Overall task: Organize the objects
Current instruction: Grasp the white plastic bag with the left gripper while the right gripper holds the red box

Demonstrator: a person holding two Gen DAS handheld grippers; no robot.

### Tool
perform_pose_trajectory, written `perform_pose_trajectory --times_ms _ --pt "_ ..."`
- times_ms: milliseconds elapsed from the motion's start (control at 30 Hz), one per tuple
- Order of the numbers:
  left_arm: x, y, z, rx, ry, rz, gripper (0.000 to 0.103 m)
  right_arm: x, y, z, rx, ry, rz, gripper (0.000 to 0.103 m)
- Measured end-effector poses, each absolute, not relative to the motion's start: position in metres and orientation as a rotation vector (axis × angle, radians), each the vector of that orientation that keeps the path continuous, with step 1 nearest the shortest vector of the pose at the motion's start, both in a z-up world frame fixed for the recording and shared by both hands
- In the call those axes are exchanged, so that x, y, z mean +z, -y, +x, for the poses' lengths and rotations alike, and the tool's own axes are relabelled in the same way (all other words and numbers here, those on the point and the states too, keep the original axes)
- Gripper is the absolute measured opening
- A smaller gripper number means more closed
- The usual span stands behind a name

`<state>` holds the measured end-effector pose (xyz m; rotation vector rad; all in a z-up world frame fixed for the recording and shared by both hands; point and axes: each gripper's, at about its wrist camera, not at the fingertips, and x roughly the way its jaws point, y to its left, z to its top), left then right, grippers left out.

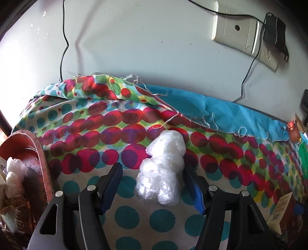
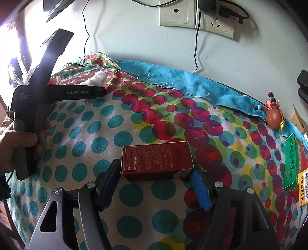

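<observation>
A crumpled white plastic bag [image 1: 163, 173] lies on the dotted cloth [image 1: 96, 119]. My left gripper [image 1: 152, 173] stands open around it: the right finger is close against the bag, the left finger well apart. From the right wrist view that gripper [image 2: 57, 92] shows at the far left in a person's hand [image 2: 17, 142], with the bag [image 2: 98, 77] just beyond it. A dark red carton [image 2: 156, 159] lies flat on the cloth between the fingers of my right gripper [image 2: 156, 167]. Both fingers sit right at its ends, and no squeeze shows.
A red tray [image 1: 41, 153] at the left edge holds white bags and packets. At the right stand a green medicine box [image 2: 290, 161], a yellow box [image 2: 303, 188] and a small orange figurine [image 2: 274, 115]. A blue towel [image 2: 192, 82] lines the wall under the sockets [image 2: 192, 15] and cables.
</observation>
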<state>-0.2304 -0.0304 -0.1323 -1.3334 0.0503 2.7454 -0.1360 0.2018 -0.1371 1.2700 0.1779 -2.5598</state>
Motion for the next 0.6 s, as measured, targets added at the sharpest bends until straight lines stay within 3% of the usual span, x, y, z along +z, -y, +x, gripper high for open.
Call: perform_pose_trajectory --times_ms 267,333,400,600 --pt "-0.1321 0.0313 -0.2312 2.752 -0.053 -1.338 0.068 -0.1382 -0.1979 -0.1363 -2.557 -0.222 1.273 0.072" --pt "-0.1311 0.0310 -0.2304 2.745 -0.048 -1.328 0.058 -0.1383 -0.1983 -0.1366 -2.557 -0.220 1.273 0.072" --pt "-0.1288 0.0315 -0.2278 2.752 -0.042 -1.308 0.034 -0.1382 -0.1974 -0.1363 -2.557 -0.220 1.273 0.072" --pt "-0.1239 0.0385 -0.2242 2.714 0.046 -1.241 0.034 -0.1378 -0.1950 -0.1360 -2.557 -0.222 1.272 0.072"
